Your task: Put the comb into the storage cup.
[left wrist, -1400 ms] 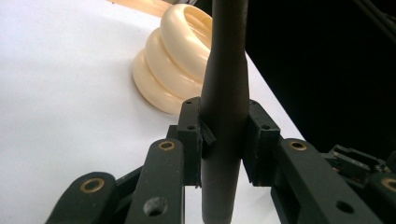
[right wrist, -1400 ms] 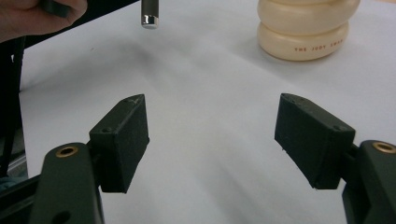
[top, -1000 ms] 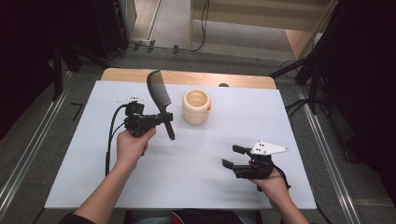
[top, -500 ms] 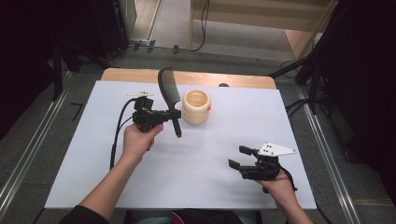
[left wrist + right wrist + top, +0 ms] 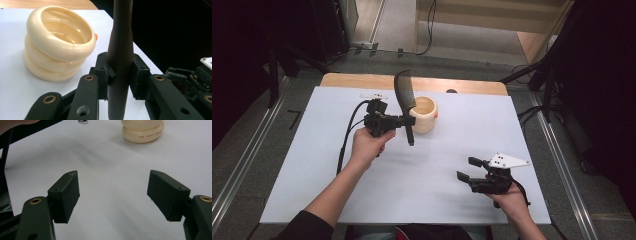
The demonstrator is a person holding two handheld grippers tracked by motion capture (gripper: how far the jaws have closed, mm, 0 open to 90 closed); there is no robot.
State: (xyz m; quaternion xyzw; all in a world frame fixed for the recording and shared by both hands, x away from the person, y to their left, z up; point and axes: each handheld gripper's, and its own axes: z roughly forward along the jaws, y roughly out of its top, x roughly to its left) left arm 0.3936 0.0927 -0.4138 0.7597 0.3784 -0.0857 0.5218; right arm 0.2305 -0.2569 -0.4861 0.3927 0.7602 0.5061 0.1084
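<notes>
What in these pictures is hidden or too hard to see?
- Comb, left gripper view: teeth cut off by the top edge; the left gripper covers part of its handle.
- Cream holder, right gripper view: top cut off; its small lettering is hard to read.
- Holder's inside bottom, high view: too small, partly behind the comb.

white board [image 5: 422,170] covering table; wooden edge [image 5: 362,80] at 12 o'clock; small white tag, perhaps a label [image 5: 373,95], at 11 o'clock.
</notes>
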